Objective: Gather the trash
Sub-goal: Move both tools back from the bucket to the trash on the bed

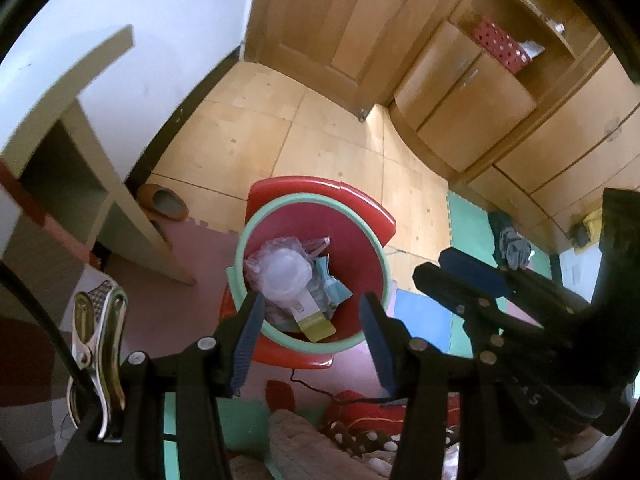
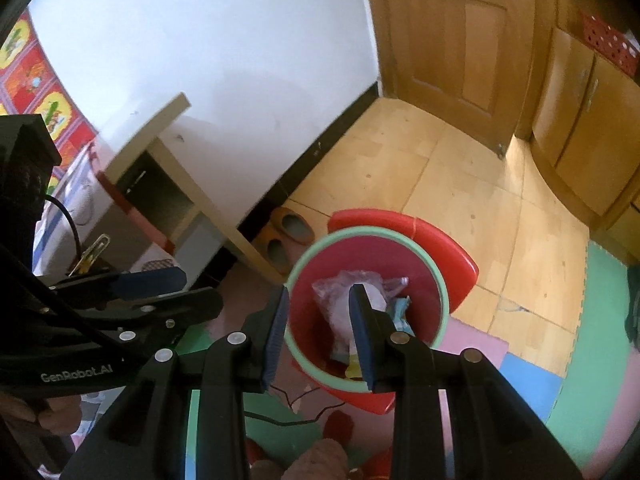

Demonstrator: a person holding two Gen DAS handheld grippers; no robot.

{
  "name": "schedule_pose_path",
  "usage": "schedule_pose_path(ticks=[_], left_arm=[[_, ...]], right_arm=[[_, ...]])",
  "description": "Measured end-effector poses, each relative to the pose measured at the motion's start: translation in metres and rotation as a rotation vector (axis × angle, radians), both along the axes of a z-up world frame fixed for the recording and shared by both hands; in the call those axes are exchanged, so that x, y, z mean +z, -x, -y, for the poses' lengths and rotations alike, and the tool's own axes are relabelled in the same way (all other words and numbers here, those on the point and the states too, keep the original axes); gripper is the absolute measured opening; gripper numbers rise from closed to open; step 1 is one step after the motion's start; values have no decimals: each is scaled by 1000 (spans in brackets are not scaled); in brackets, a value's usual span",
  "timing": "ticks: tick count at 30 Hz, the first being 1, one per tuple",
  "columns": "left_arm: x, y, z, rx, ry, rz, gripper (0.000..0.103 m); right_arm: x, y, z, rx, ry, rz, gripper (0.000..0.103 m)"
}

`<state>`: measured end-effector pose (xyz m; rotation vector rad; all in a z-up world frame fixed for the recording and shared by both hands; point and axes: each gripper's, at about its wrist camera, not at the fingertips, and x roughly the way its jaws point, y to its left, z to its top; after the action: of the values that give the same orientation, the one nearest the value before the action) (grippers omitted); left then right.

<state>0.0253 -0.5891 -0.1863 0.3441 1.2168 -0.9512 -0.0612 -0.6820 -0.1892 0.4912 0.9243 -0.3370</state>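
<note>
A red trash bin with a green rim (image 1: 239,252) stands on the floor below both grippers. Inside lies trash (image 1: 284,272): a clear plastic bag with a white round lid, a blue-green wrapper and a yellow-and-white card. My left gripper (image 1: 312,336) hangs above the bin's near edge, open, with nothing between its blue pads. My right gripper (image 2: 320,332) is also open and empty, over the bin (image 2: 360,231) and its trash (image 2: 332,292). Each gripper shows in the other's view: the right one (image 1: 436,268) at the right, the left one (image 2: 196,288) at the left.
A beige desk (image 1: 96,148) stands against the white wall at the left, with brown slippers (image 1: 164,202) beside it. A wooden door (image 1: 340,20) and cabinets (image 1: 460,92) lie beyond. Coloured foam mats, a grey cloth (image 1: 512,244) and a thin cable (image 2: 288,420) are on the floor.
</note>
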Motion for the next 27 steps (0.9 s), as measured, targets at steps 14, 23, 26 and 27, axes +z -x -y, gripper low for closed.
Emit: schedule_pose_path(ticks=[14, 23, 26, 27], left_arm=[[57, -16, -61, 132, 55, 35, 52], [88, -31, -110, 238, 62, 76, 52], [100, -34, -126, 270, 67, 96, 52], [105, -35, -133, 285, 67, 104, 52]], right_arm=[[65, -17, -47, 116, 23, 105, 32], [104, -38, -91, 224, 49, 179, 32], [115, -44, -107, 254, 49, 202, 32], [117, -46, -112, 264, 45, 207, 32]])
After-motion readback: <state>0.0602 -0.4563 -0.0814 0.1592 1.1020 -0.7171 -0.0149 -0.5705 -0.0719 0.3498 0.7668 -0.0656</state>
